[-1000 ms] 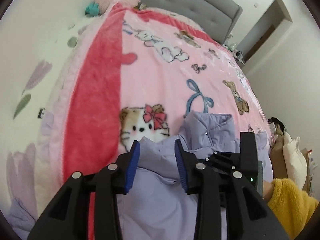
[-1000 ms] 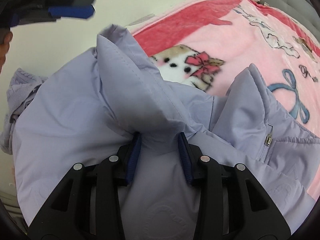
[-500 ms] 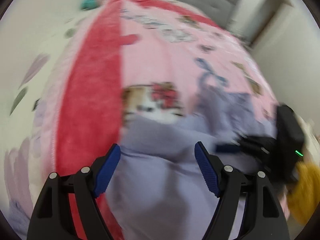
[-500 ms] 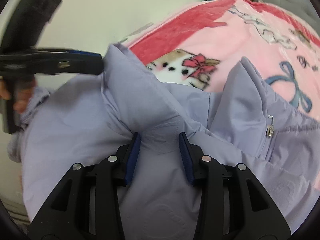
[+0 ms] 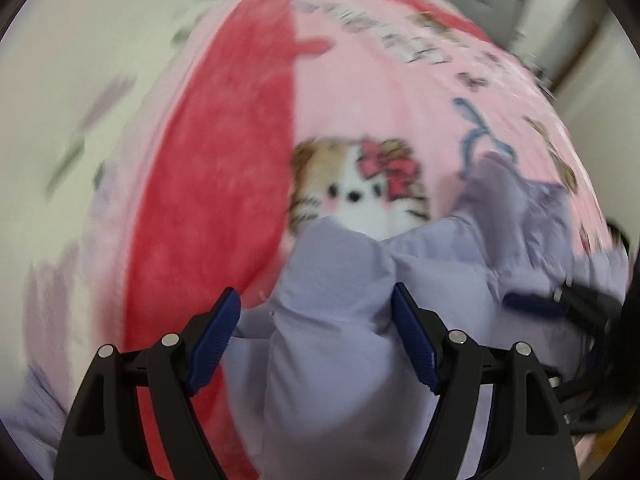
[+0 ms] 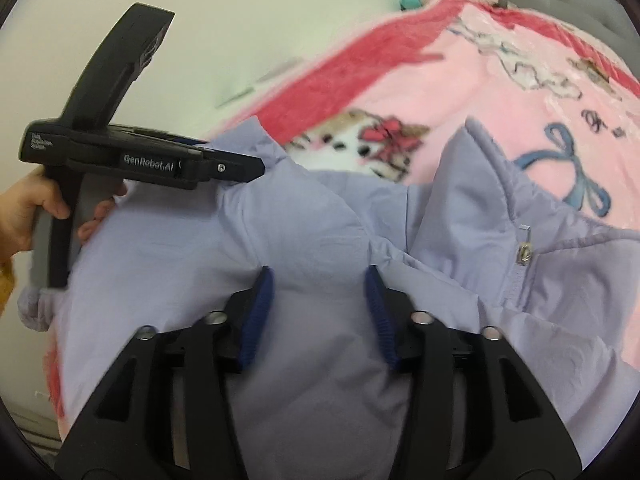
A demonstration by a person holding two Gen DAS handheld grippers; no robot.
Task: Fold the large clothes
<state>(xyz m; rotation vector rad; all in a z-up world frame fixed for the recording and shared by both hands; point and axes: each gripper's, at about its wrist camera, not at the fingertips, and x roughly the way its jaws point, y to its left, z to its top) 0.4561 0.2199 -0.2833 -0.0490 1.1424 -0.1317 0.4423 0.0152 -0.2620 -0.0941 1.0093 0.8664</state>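
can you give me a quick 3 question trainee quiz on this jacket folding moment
1. True or false: the left tool is clamped shut on the lilac jacket.
2. The cartoon cat on the pink blanket wears a bow of which colour: A blue, B red, C green?
3. What hardware shows at the jacket's collar in the right wrist view?

Key:
1. False; its pads stand apart, with fabric between them.
2. B.
3. A zipper pull.

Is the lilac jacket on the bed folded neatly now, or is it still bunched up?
Bunched up. The lilac jacket lies in puffy, uneven folds on the pink blanket, collar standing up.
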